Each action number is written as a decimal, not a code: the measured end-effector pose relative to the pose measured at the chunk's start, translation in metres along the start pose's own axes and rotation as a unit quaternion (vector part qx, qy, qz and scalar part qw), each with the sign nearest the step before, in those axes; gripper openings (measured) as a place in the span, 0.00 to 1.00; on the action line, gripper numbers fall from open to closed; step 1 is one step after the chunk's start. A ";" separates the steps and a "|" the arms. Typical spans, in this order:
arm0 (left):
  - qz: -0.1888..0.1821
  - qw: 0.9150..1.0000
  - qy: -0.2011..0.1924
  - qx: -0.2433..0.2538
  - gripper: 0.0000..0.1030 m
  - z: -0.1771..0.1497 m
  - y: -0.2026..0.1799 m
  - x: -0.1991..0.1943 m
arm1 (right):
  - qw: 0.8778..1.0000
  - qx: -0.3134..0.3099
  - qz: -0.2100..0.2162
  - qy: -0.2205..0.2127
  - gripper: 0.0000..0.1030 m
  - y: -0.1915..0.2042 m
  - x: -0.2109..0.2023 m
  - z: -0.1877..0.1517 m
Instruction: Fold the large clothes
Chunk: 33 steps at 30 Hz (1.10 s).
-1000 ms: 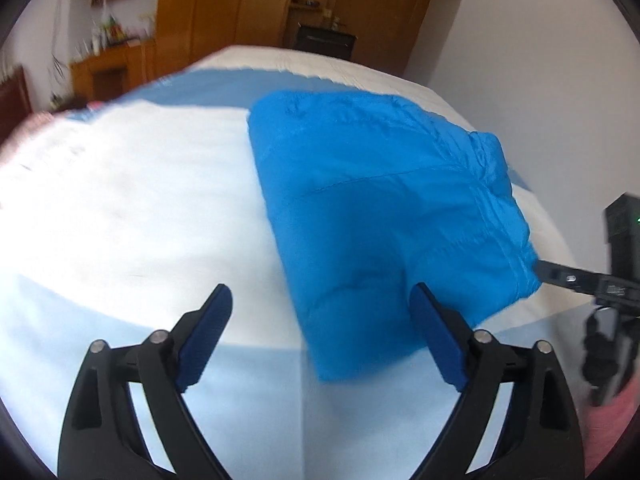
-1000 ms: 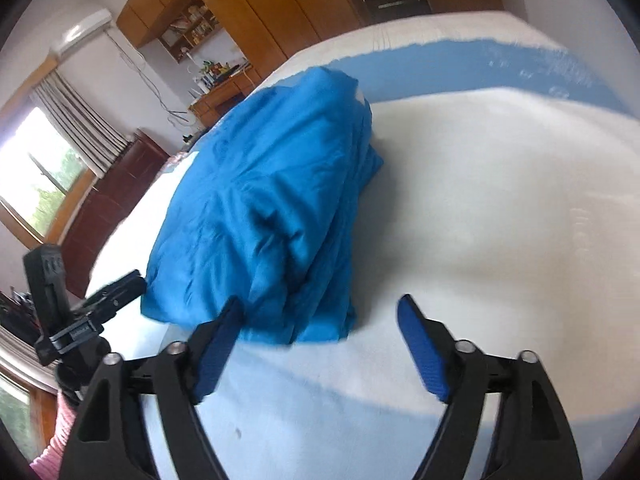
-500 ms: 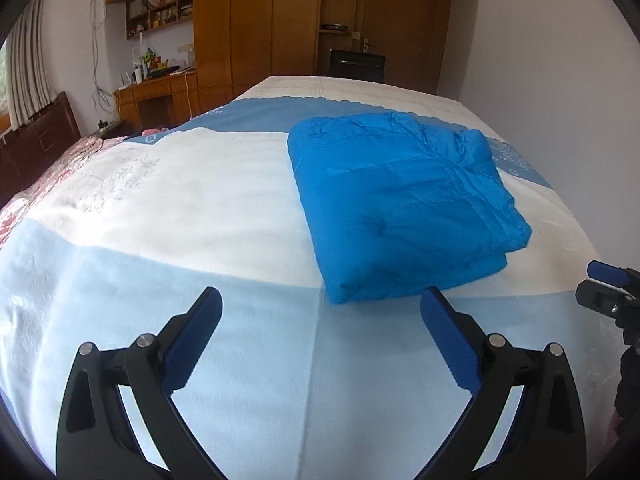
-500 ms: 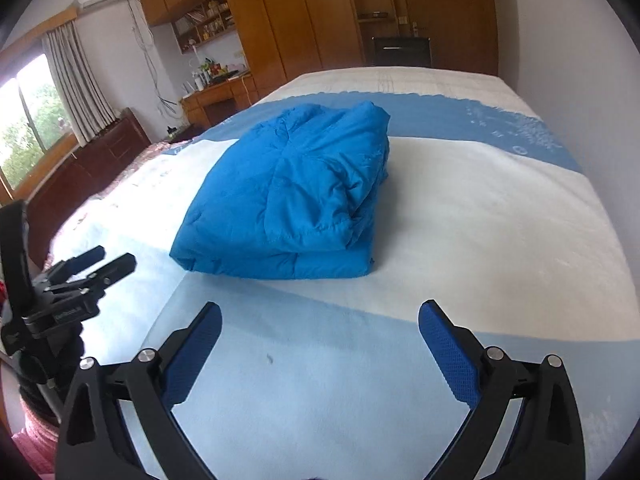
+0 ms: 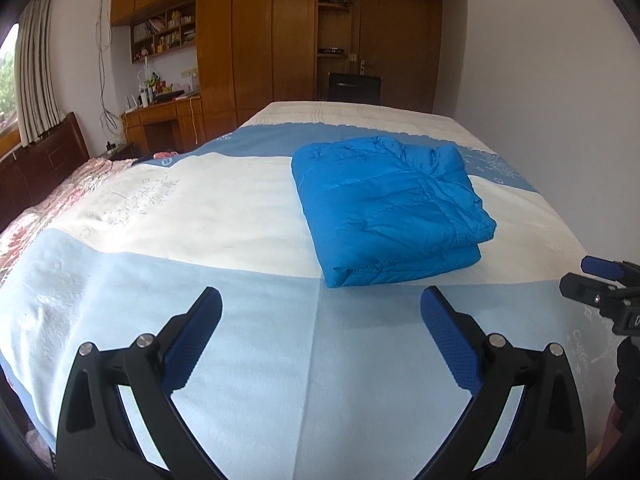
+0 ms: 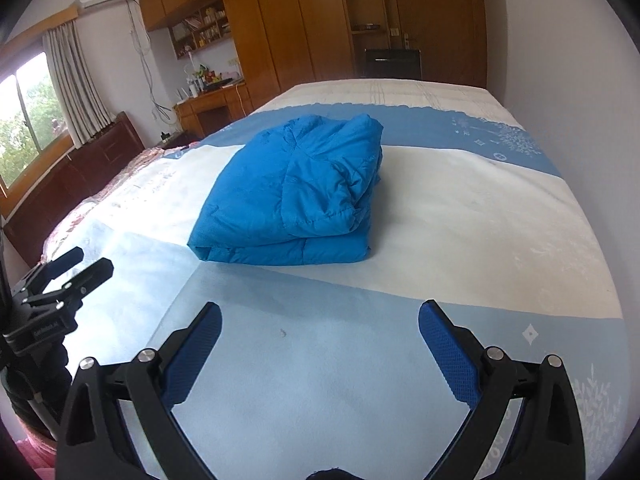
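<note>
A blue padded jacket (image 5: 390,206) lies folded into a thick rectangle on the bed (image 5: 208,200); it also shows in the right wrist view (image 6: 296,196). My left gripper (image 5: 320,304) is open and empty, held above the light blue band of the bedspread, well short of the jacket. My right gripper (image 6: 320,312) is open and empty too, also back from the jacket's near edge. The right gripper shows at the right edge of the left wrist view (image 5: 600,284). The left gripper shows at the left edge of the right wrist view (image 6: 60,276).
The bed has a blue and white bedspread with a pink floral cover (image 5: 36,220) on its left side. A white wall (image 5: 560,100) runs along the right. Wooden wardrobes (image 5: 256,40), a desk (image 5: 164,120) and a dark headboard (image 6: 80,176) stand beyond.
Both grippers have pulled back and risen from the jacket, which looked close one second ago and now lies farther off. The jacket stays folded on the bed.
</note>
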<state>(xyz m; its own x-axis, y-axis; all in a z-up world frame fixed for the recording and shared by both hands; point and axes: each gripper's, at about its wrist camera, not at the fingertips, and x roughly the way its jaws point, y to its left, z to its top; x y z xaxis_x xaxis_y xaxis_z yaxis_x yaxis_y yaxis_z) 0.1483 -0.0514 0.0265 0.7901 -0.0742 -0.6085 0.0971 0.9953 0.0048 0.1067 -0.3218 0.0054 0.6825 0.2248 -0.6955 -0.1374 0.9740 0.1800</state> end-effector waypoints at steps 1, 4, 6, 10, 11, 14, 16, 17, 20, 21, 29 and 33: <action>0.001 1.000 -0.001 0.002 0.96 -0.001 0.001 -0.003 | 1.000 0.000 0.001 -0.001 0.96 0.001 -0.001 -0.001; 0.004 1.000 -0.006 0.002 0.96 -0.003 0.002 -0.011 | 1.000 -0.001 0.000 -0.001 0.96 0.003 -0.004 -0.003; 0.007 1.000 -0.008 0.002 0.96 -0.004 0.003 -0.013 | 1.000 -0.003 0.000 -0.001 0.96 0.004 -0.005 -0.004; 0.011 1.000 -0.006 0.001 0.96 -0.007 0.005 -0.014 | 1.000 -0.007 -0.002 0.000 0.96 0.007 -0.004 -0.005; 0.011 1.000 -0.004 0.001 0.96 -0.007 0.007 -0.014 | 1.000 -0.009 -0.003 -0.001 0.96 0.007 -0.004 -0.006; 0.012 1.000 -0.001 -0.001 0.96 -0.009 0.007 -0.013 | 1.000 -0.010 -0.002 0.000 0.96 0.008 -0.004 -0.006; 0.012 1.000 0.000 -0.002 0.96 -0.009 0.007 -0.013 | 1.000 -0.012 -0.001 0.001 0.96 0.008 -0.005 -0.007; 0.013 1.000 0.000 -0.002 0.96 -0.010 0.006 -0.013 | 1.000 -0.012 -0.001 0.001 0.96 0.008 -0.005 -0.007; 0.014 1.000 0.001 0.000 0.96 -0.010 0.005 -0.013 | 1.000 -0.014 -0.001 0.000 0.96 0.008 -0.005 -0.007; 0.013 1.000 0.002 0.001 0.96 -0.010 0.006 -0.013 | 1.000 -0.015 0.000 0.000 0.96 0.009 -0.005 -0.007; 0.012 1.000 0.007 0.003 0.96 -0.011 0.005 -0.013 | 1.000 -0.019 0.000 0.002 0.96 0.010 -0.005 -0.007; 0.012 1.000 0.007 0.004 0.96 -0.011 0.005 -0.013 | 1.000 -0.019 0.000 0.003 0.96 0.010 -0.005 -0.006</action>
<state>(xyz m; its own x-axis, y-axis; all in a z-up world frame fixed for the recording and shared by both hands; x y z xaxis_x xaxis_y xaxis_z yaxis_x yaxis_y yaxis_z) 0.1320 -0.0453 0.0256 0.7837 -0.0502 -0.6191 0.0840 0.9961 0.0256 0.0975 -0.3129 0.0060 0.6788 0.2245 -0.6991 -0.1651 0.9744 0.1526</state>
